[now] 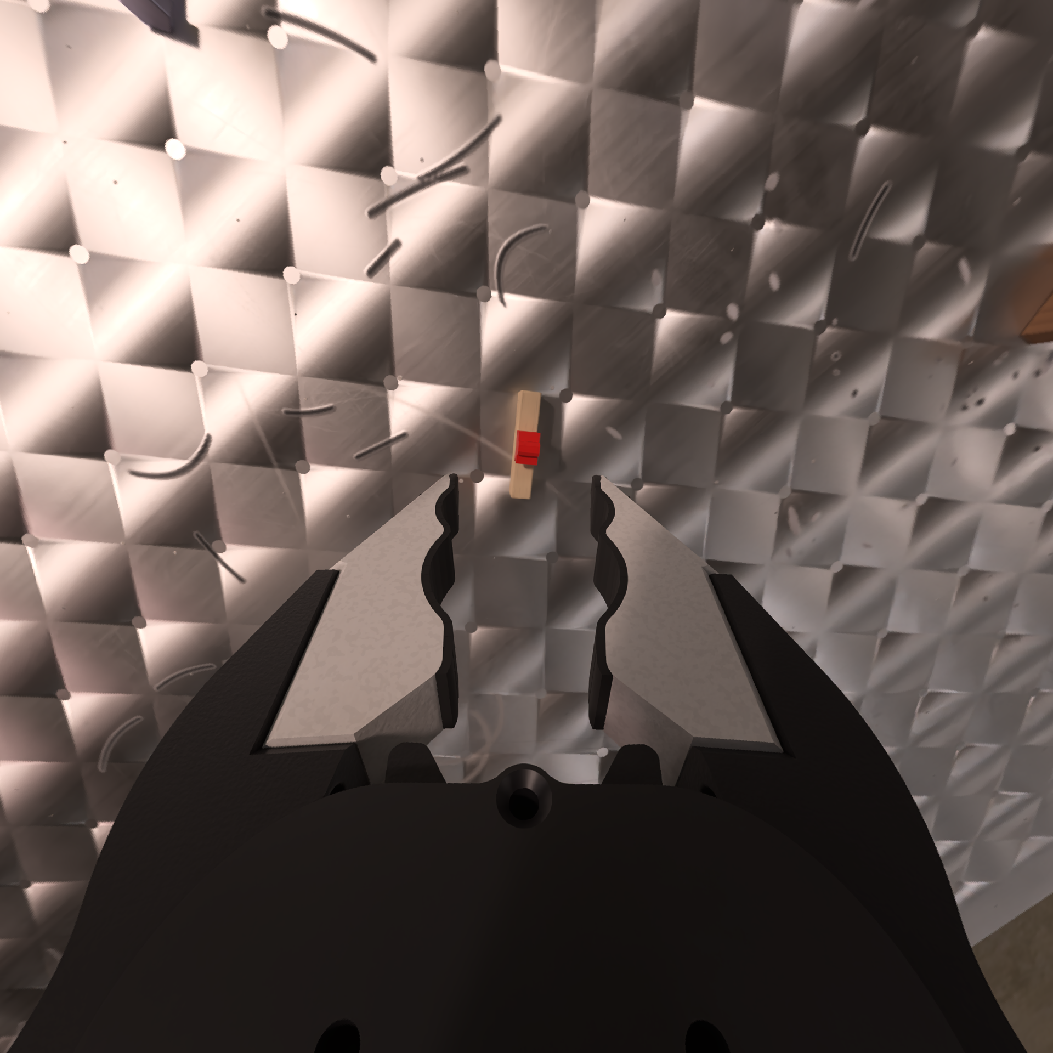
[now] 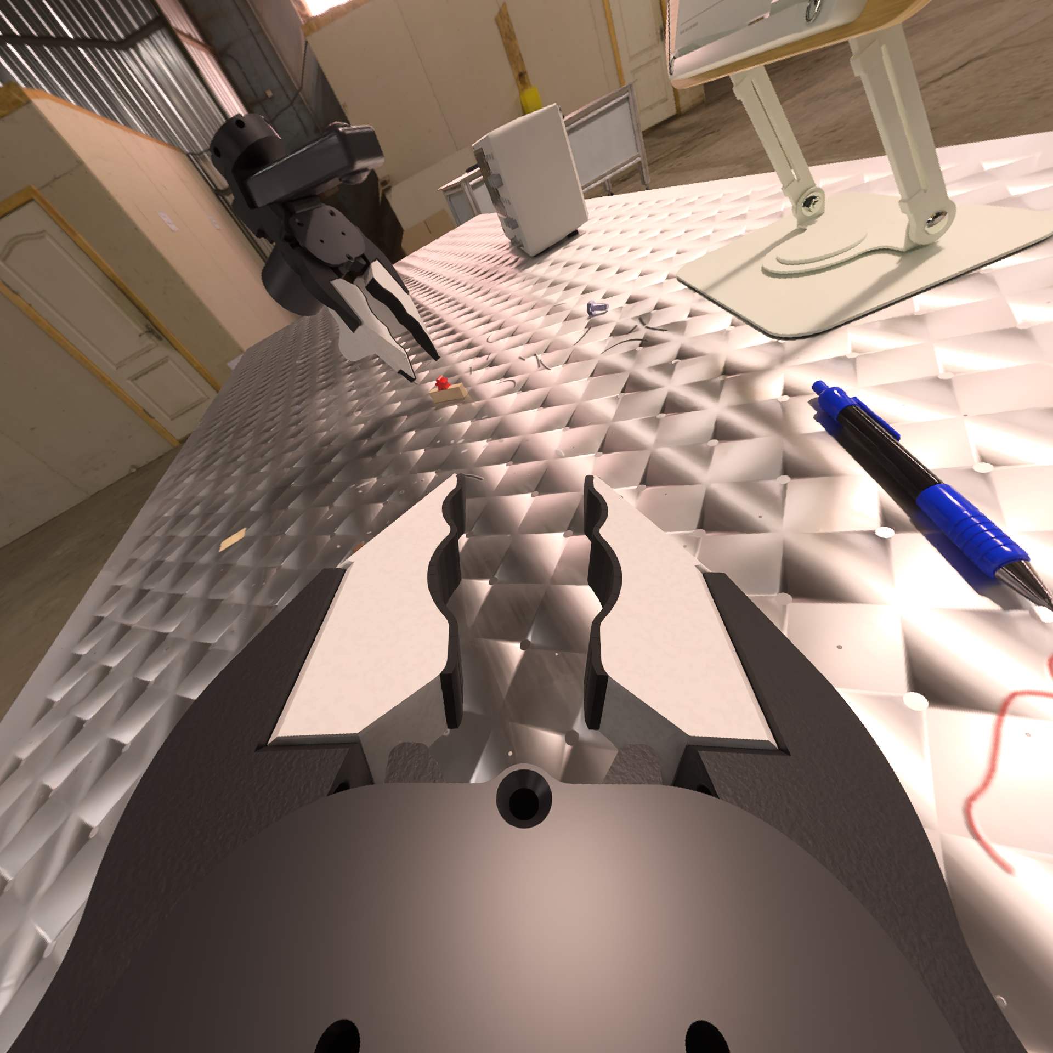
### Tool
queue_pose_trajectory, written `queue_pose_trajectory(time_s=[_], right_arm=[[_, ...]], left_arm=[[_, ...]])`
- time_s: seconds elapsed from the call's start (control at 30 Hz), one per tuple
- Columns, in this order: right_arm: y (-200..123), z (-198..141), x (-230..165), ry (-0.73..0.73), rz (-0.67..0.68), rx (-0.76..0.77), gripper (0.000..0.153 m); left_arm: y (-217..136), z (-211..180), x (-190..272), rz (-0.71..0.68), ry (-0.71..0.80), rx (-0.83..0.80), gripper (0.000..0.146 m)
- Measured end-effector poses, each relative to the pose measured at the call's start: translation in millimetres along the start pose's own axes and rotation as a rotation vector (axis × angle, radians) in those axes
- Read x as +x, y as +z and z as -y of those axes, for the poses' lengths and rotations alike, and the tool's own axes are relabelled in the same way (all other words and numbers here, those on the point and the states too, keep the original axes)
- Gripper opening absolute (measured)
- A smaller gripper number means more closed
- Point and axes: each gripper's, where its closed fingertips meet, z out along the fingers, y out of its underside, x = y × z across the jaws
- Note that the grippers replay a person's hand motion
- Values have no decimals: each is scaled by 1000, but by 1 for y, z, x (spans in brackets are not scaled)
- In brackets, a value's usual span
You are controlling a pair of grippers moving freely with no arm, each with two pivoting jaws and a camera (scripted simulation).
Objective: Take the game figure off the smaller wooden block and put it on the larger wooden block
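The red game figure point(image 1: 527, 447) was seen resting on the smaller wooden block point(image 1: 525, 444) — just beyond the left gripper point(image 1: 523, 484), spread wide and empty. The right gripper point(image 2: 522, 484) was likewise held wide.

This looks like a warehouse or industrial workshop. Upper left in the right wrist view run corrugated metal walls point(image 2: 85, 51) above a cream panelled door point(image 2: 97, 319). A quilted, shiny metal worktable point(image 2: 627, 433) fills the foreground, and bare concrete floor point(image 2: 68, 513) shows at left.
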Motion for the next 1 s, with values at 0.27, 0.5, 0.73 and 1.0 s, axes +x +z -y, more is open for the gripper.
queue_pose_trajectory(time_s=[0.27, 0.5, 0.73, 1.0], right_arm=[[-1, 1, 0, 0, 2, 6, 42], [0, 0, 0, 3, 5, 2, 42], [0, 0, 0, 4, 7, 3, 42], [-1, 1, -1, 4, 8, 12, 42]], left_arm=[[15, -14, 6, -31, 67, -109, 38], [3, -22, 28, -99, 49, -89, 21], [-1, -7, 29, -82, 28, -5, 29], [19, 0, 2, 19, 99, -78, 8]])
